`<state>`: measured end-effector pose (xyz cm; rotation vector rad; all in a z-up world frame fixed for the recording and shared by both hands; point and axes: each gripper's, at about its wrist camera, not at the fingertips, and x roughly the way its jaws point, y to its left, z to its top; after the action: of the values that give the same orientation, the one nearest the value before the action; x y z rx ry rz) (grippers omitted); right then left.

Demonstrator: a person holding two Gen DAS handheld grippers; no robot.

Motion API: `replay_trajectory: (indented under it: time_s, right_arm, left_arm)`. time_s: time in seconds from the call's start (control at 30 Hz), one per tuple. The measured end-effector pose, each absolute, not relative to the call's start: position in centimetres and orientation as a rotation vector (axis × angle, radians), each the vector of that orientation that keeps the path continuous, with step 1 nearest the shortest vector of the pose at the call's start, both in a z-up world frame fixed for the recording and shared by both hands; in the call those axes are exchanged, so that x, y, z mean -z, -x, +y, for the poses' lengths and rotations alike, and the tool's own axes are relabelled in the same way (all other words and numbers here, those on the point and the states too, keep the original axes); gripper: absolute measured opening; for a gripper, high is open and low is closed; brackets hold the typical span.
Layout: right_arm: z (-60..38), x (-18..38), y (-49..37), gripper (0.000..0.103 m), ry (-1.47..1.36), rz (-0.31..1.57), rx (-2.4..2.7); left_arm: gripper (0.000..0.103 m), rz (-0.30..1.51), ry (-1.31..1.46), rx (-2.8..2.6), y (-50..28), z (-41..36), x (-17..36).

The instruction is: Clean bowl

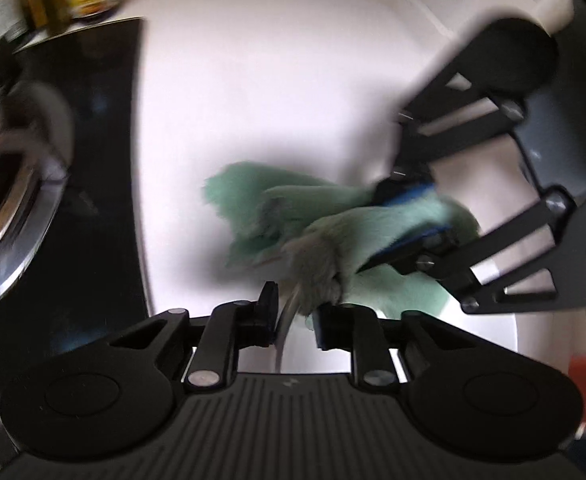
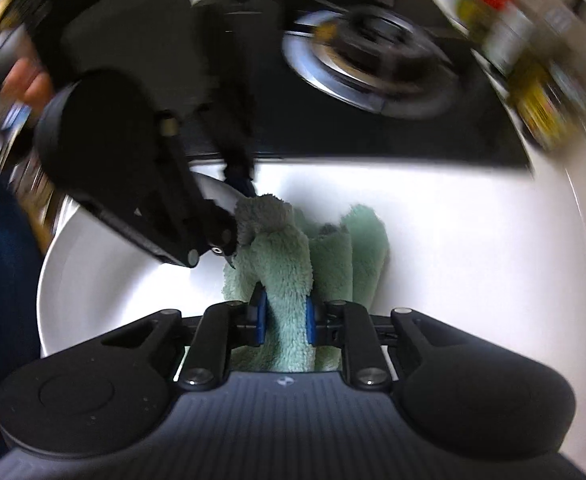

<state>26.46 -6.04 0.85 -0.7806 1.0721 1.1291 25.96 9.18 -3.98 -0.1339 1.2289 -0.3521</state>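
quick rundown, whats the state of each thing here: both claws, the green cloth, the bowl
left claw: open, straddling the bowl's rim, cloth edge by one finger
right claw: shut on the green cloth
green cloth: bunched in folds, lying inside the bowl
white bowl: upright on the white counter, its visible inside looks clean, partly covered by the cloth
white counter: bare where visible

White bowl (image 2: 93,280), upright, beneath both grippers; fluffy green cloth (image 2: 293,280) bunched inside, clamped between right gripper (image 2: 285,316) pads.
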Motion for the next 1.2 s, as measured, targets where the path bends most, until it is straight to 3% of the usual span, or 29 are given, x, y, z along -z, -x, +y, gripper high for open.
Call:
replay_trajectory:
  time_s: [0.13,0.23,0.43,0.53,0.73,0.8,0.9,1.03,1.2]
  right_arm:
    - [-10.2,-1.1,-25.8,0.016,0.423,1.275,-0.800]
    - [-11.3,-1.1,-24.0,0.017,0.352,1.285,-0.753]
    - [-9.4,-1.4,-24.2,0.017,0.663,1.186,-0.898]
    - [-8.6,-1.5,-24.4,0.018,0.843,1.121,-1.027]
    - [-7.4,-1.6,-23.9,0.019,1.076,1.029,-1.202]
    - [-7.8,-1.7,-24.1,0.019,1.063,1.028,-1.206]
    - [-8.9,-1.8,-24.5,0.017,0.906,1.074,-1.102]
    - [-12.0,-1.8,-24.3,0.016,0.482,1.200,-0.804]
    - [-15.2,-1.7,-21.0,0.020,0.053,1.292,-0.508]
  left_arm:
    - [0.030,1.178,0.240,0.209,-25.1,11.1,4.4]
    - [0.028,1.189,0.221,0.210,-24.6,10.5,4.4]
    - [0.024,1.220,-0.145,0.323,-24.4,7.4,4.0]
    - [0.018,1.229,-0.285,0.424,-25.9,6.3,3.2]
    - [0.019,1.347,-0.421,0.584,-29.6,3.0,3.3]
    - [0.024,1.358,-0.382,0.560,-30.0,3.0,3.4]
    - [0.032,1.302,-0.210,0.484,-29.4,4.6,3.6]
    - [0.034,1.274,-0.003,0.390,-28.9,7.4,4.4]
    - [0.042,1.224,0.117,0.234,-28.4,7.6,4.4]
